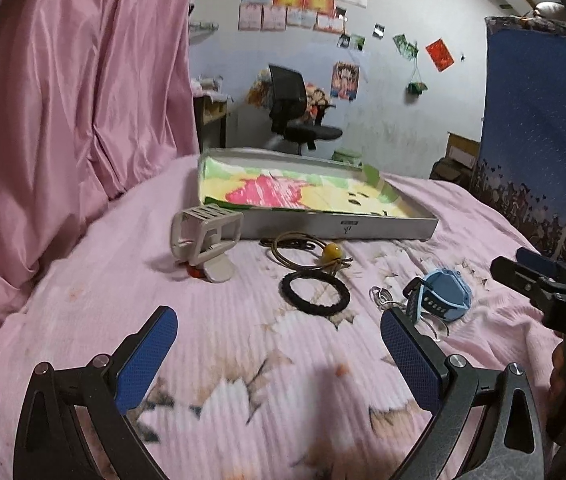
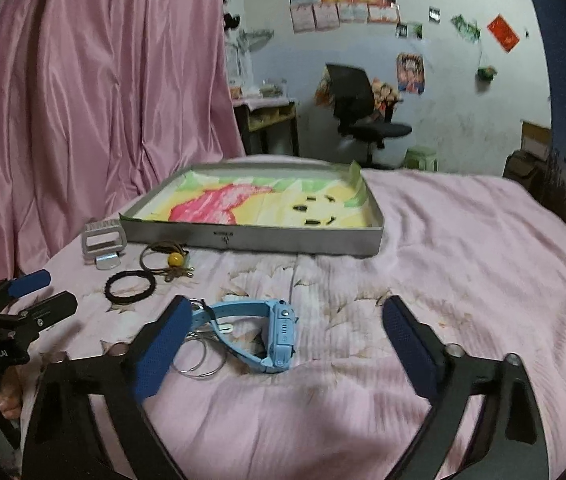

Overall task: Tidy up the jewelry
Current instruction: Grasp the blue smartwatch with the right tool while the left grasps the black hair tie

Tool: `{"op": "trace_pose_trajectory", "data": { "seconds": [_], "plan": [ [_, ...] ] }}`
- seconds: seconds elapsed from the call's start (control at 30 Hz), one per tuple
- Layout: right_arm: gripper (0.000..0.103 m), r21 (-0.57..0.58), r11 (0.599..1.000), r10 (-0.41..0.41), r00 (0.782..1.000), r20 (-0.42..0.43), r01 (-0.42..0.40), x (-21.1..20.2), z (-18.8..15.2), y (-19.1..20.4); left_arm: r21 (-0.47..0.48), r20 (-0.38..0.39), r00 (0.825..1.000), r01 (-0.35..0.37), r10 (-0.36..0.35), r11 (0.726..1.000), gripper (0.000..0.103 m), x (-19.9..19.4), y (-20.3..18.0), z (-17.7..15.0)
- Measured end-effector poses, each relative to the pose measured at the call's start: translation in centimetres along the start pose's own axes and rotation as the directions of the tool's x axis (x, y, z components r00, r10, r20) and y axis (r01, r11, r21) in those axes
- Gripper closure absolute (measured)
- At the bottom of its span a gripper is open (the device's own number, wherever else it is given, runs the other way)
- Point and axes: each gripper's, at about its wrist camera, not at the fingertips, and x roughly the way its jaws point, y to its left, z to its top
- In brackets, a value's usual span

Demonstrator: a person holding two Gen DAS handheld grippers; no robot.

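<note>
Bedroom: pink-sheeted bed [image 2: 463, 240], postered wall [image 2: 347, 0].

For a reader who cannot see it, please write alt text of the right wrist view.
An open right hand-held gripper hovers over a pink bedspread, with a blue watch between its fingers. Beyond lie wire rings, a black band and a shallow tray.

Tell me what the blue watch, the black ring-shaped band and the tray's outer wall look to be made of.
Light blue wristwatch: probably moulded plastic or silicone; smooth, uniform, matte strap.
Black ring-shaped band: likely fabric-covered elastic; fuzzy, dull surface.
Shallow grey rectangular tray: looks like cardboard or thin metal, cannot tell; flat matte grey wall, with a colourful printed lining inside.
</note>
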Motion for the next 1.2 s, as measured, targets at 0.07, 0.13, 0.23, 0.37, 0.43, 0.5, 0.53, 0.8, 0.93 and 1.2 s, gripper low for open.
{"op": "trace_pose_trajectory", "data": {
  "seconds": [0.07, 0.13, 0.23, 0.37, 0.43, 0.5, 0.53, 0.8, 0.93, 1.2],
  "plan": [
    [0.023, 0.020, 1.000, 0.012, 1.000, -0.026, -0.012, 0.9, 0.1, -0.5, 0.009, -0.032, 0.999, 0.025, -0.024, 1.000, 0.001, 1.0, 0.0, 0.5],
    [0.028, 0.042, 0.999, 0.028, 0.998, -0.057, -0.026, 1.9, 0.1, -0.9, 0.039, -0.079, 0.996, 0.036, -0.033, 0.999, 0.007, 2.2, -0.3, 1.0],
    [0.038, 0.079, 0.995, 0.060, 0.993, -0.098, -0.052, 3.0, -0.1, -1.4, 0.077, -0.141, 0.989, 0.053, -0.042, 0.996, 0.015, 3.7, -0.9, 1.7],
    [0.048, 0.096, 0.992, 0.097, 0.984, -0.152, -0.083, 4.4, -0.4, -1.3, 0.105, -0.195, 0.979, 0.078, -0.056, 0.991, 0.022, 5.1, -1.4, 2.5],
    [0.051, 0.094, 0.991, 0.107, 0.977, -0.183, -0.091, 5.1, -0.7, -1.1, 0.117, -0.221, 0.973, 0.092, -0.064, 0.989, 0.027, 5.7, -1.6, 2.6],
    [0.056, 0.095, 0.991, 0.111, 0.972, -0.206, -0.093, 5.5, -1.0, -0.9, 0.141, -0.247, 0.967, 0.102, -0.065, 0.985, 0.030, 6.3, -2.0, 2.7],
    [0.057, 0.098, 0.991, 0.114, 0.970, -0.215, -0.095, 5.7, -1.0, -1.0, 0.158, -0.256, 0.965, 0.105, -0.062, 0.982, 0.031, 6.5, -2.2, 2.6],
    [0.063, 0.121, 0.985, 0.148, 0.951, -0.271, -0.119, 6.6, -1.6, -0.8, 0.214, -0.271, 0.962, 0.103, -0.042, 0.971, 0.049, 7.1, -3.0, 2.6],
    [0.068, 0.139, 0.982, 0.162, 0.945, -0.283, -0.127, 6.7, -1.8, -1.1, 0.243, -0.283, 0.959, 0.107, -0.035, 0.964, 0.064, 7.4, -3.5, 2.5],
    [0.085, 0.150, 0.977, 0.190, 0.936, -0.295, -0.151, 6.8, -2.3, -0.8, 0.207, -0.287, 0.955, 0.133, -0.069, 0.969, 0.086, 6.5, -3.3, 2.0]
  ]
}}
